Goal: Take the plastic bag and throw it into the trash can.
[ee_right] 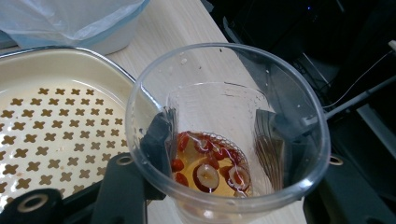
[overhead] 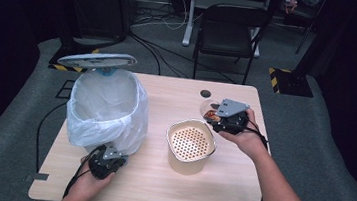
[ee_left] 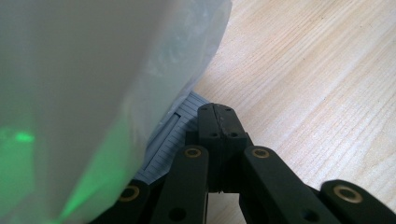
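Note:
My right gripper is shut on a clear plastic cup, one jaw pressing each side of it. Amber liquid with red berries and pale slices sits in the cup's bottom. The cup is held upright just right of a cream container with a perforated strainer insert. At the front left, my left gripper is shut with nothing between the jaws. Its tips rest on the grey ribbed pedal at the foot of a bin lined with a white bag, whose grey lid stands raised.
The wooden table has a small dark hole behind the cup. A black chair and floor cables lie beyond the far edge. The bin's bag appears past the strainer in the right gripper view.

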